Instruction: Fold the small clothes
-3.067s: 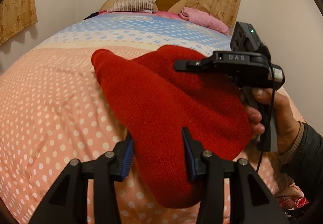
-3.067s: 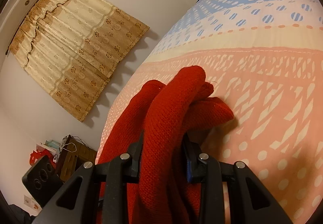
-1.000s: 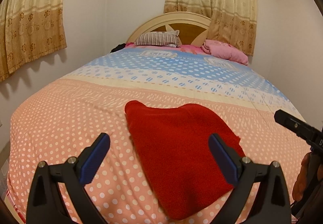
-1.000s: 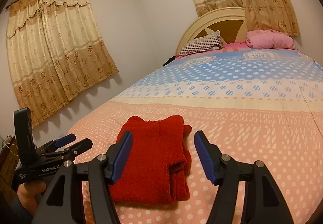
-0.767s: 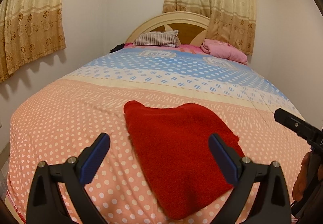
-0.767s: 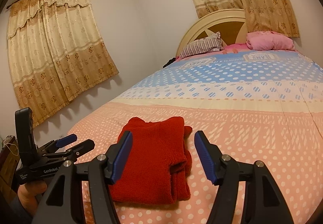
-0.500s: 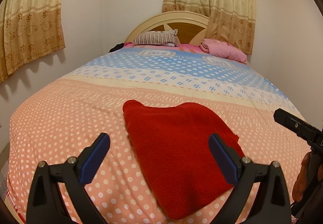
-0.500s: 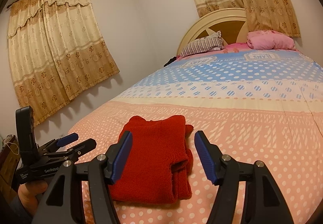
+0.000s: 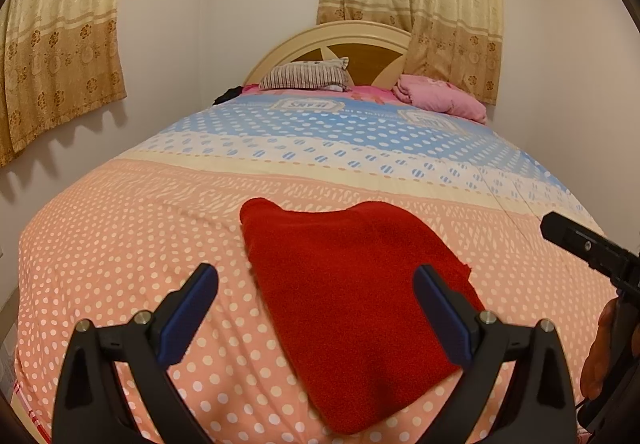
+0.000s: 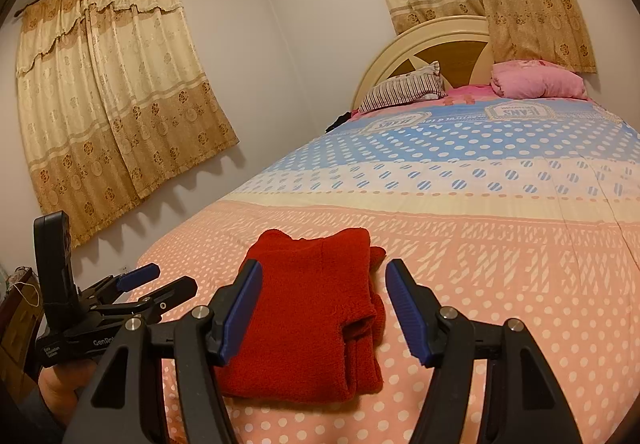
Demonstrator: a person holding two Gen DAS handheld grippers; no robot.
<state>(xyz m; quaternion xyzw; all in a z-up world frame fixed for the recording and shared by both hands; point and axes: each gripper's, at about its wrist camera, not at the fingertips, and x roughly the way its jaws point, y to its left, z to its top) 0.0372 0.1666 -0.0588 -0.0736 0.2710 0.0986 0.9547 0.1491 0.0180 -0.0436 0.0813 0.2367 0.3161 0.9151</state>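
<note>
Both grippers have let go and pulled back: your left gripper (image 9: 316,308) and right gripper (image 10: 324,308) hang spread, empty. Red sweater (image 9: 352,308) lies folded on the bedspread (image 9: 120,228), at twelve o'clock, long axis toward you, right nearer.

A folded red garment (image 9: 352,304) lies flat on the dotted bedspread (image 9: 120,244), between the left gripper's (image 9: 316,308) wide-spread fingers, apparently untouched.

White-walled bedroom, gold patterned curtains (image 10: 116,96), arched wooden headboard (image 9: 344,44), dotted peach-and-blue bedspread (image 9: 320,140), striped pillow (image 9: 306,76).
</note>
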